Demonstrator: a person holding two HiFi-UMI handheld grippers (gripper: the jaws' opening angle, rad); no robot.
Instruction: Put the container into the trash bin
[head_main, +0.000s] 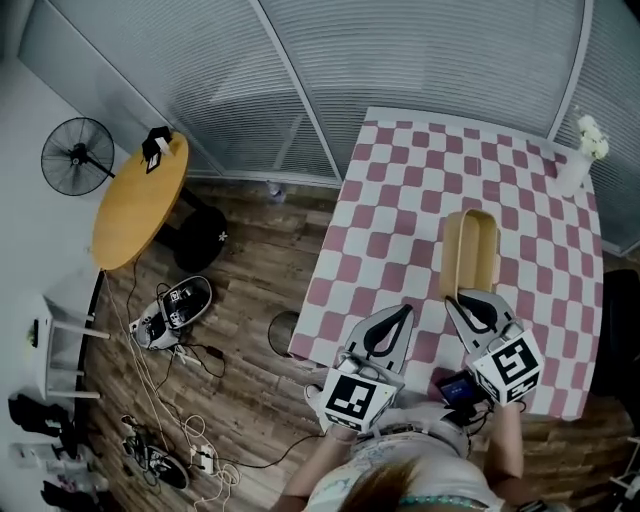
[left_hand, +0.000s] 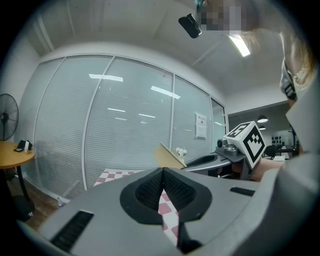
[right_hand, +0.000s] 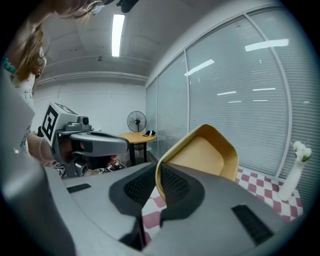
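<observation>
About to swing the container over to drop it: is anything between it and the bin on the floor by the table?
Only the left claw, shut and empty, which hangs over the table edge roughly between the container in the right claw and the bin. Nothing else shows.

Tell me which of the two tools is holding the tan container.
The right tool: its jaws pinch the rim of the tan container. The left tool is shut on nothing.
</observation>
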